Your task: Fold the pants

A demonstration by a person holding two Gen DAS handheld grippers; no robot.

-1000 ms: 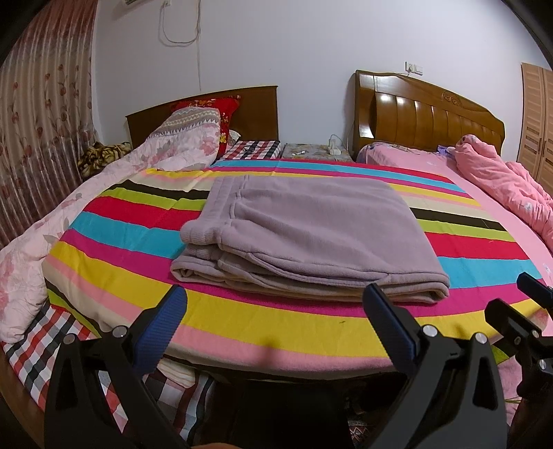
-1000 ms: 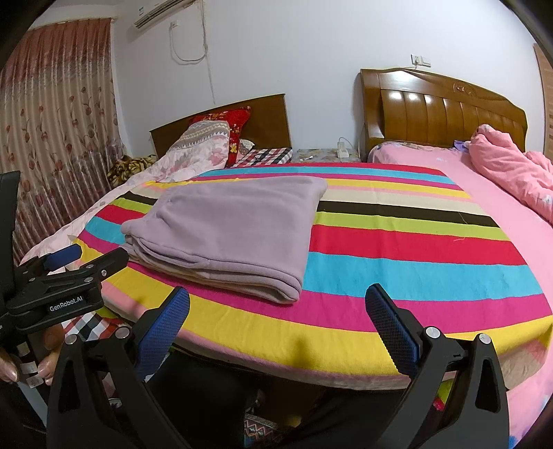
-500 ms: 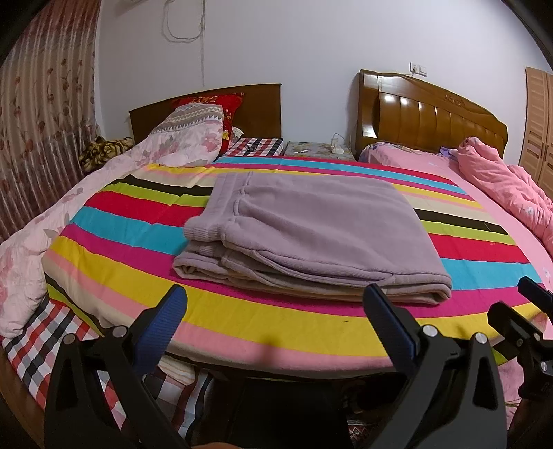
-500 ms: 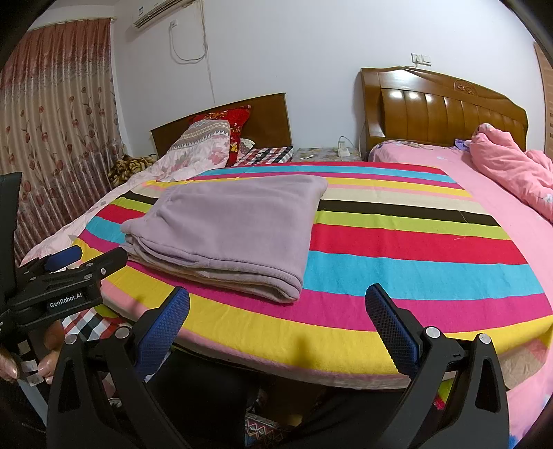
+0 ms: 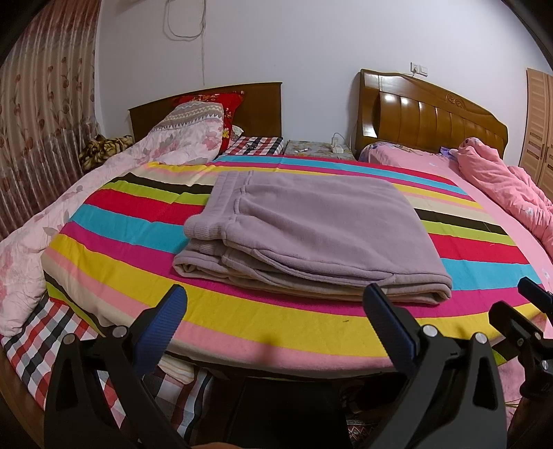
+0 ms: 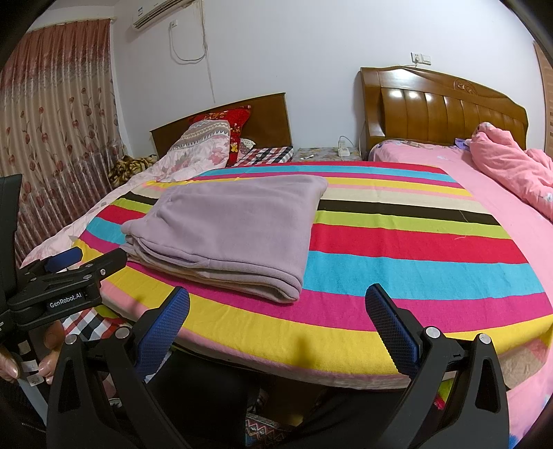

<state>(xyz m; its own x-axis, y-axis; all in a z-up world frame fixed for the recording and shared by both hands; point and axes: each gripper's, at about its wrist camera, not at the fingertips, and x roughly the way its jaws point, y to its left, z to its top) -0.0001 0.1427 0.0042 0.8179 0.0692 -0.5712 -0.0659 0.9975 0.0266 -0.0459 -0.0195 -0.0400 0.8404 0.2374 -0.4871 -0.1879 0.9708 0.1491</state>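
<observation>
since the earlier frames almost nothing moved: both cameras drifted slightly, pants sit slightly lower in the left view, fold unchanged.

left wrist view: left gripper [image 5: 274, 311] hangs off the near edge of the bed, fingers [image 5: 166, 319] spread wide, nothing between them. folded lilac pants [image 5: 311, 231] lie flat on the striped blanket [image 5: 138, 248], just beyond the finger tips, not touching. waistband and cuff stack at the left end, folded edge at the right. right gripper [image 5: 532, 311] shows at the right edge, beside the blanket's corner; can't tell its gap from here. floral quilt [image 5: 31, 248] to the left, pink duvet [image 5: 501, 179] on the far right, wooden headboard [image 5: 432, 117] behind it.

right wrist view: right gripper [image 6: 276, 312] also short of the bed edge, fingers [image 6: 390, 324] wide apart, empty. pants [image 6: 235, 228] sit on the blanket [image 6: 414, 241], left of centre, well apart from this gripper. left gripper [image 6: 69, 273] is at the left edge near the blanket's corner, a hand [image 6: 31, 355] on its grip below. curtain [image 6: 58, 110] on the left wall, air conditioner [image 6: 162, 13] top left.
</observation>
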